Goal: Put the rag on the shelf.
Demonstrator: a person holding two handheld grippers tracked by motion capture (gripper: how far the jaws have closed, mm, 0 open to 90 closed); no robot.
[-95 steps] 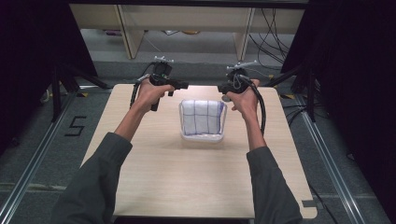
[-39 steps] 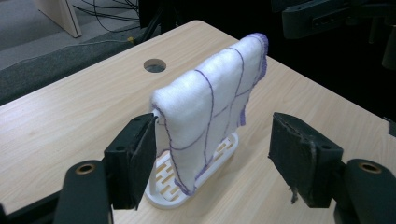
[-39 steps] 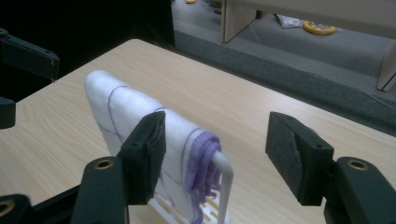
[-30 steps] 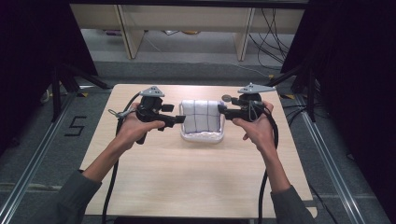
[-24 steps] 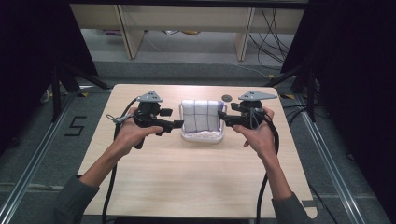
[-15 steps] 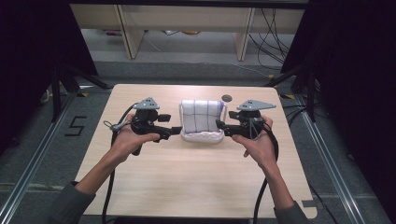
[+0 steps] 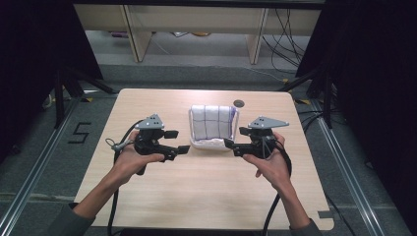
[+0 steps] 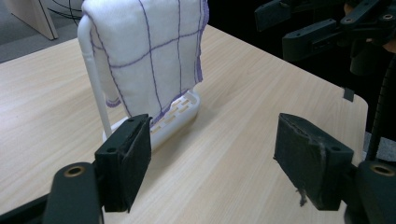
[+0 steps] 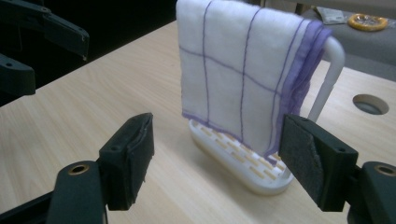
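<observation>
White checked cloth hangs draped over its rack mid-table; you flank it, left gripper and right gripper both spread wide (nothing grasped), so taking hold remains.

Left claw & right claw flank cloth on white rack, both clear of it.

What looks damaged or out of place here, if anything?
One thing: the pad on one jaw of the left gripper is frayed, with threads hanging at its lower edge. The cloth hangs neatly over the white rack.
</observation>
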